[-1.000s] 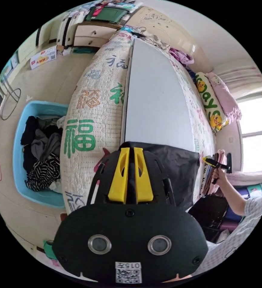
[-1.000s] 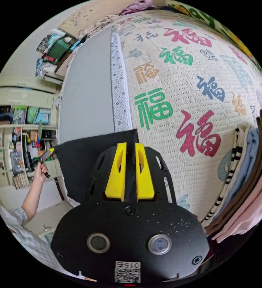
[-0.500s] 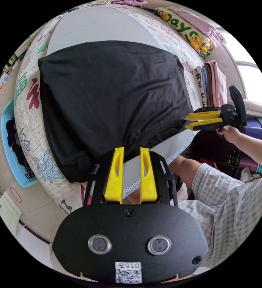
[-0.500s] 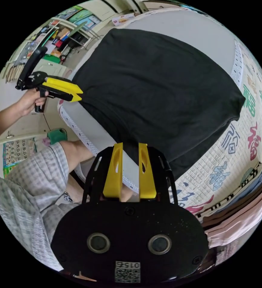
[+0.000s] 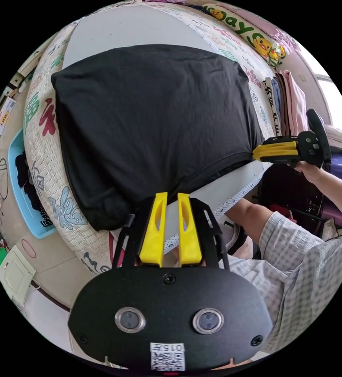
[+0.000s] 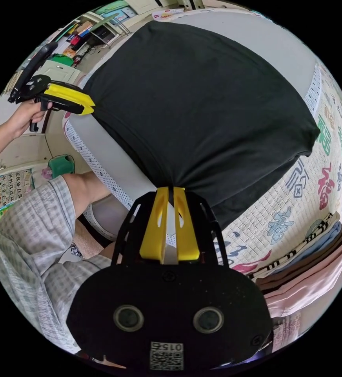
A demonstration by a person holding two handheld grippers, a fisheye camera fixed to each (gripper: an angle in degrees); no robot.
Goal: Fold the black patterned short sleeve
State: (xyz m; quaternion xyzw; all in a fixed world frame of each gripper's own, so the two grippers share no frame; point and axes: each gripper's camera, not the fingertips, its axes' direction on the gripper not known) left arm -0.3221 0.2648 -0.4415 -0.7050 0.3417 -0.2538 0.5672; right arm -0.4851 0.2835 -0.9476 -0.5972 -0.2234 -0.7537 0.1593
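The black shirt (image 5: 151, 114) lies spread flat on a grey board (image 5: 128, 27) on the bed, with its near hem towards the person. In the left gripper view my left gripper (image 5: 172, 195) sits at that hem, its jaws nearly together on the edge. The right gripper (image 5: 255, 152) pinches the hem's right corner. In the right gripper view the shirt (image 6: 202, 102) spreads ahead. My right gripper (image 6: 170, 189) is shut on the hem, and the left gripper (image 6: 89, 108) holds the far corner.
The board rests on a cream quilt (image 5: 41, 129) printed with coloured characters. A stack of folded clothes (image 6: 304, 271) lies beside the shirt on the bed. A blue basket (image 5: 20, 188) of dark clothes stands on the floor. The person's knees press against the bed's edge.
One second ago both grippers held the shirt out over the board. Half a second ago it lay flat and both stood open. Now both have closed on its near hem.
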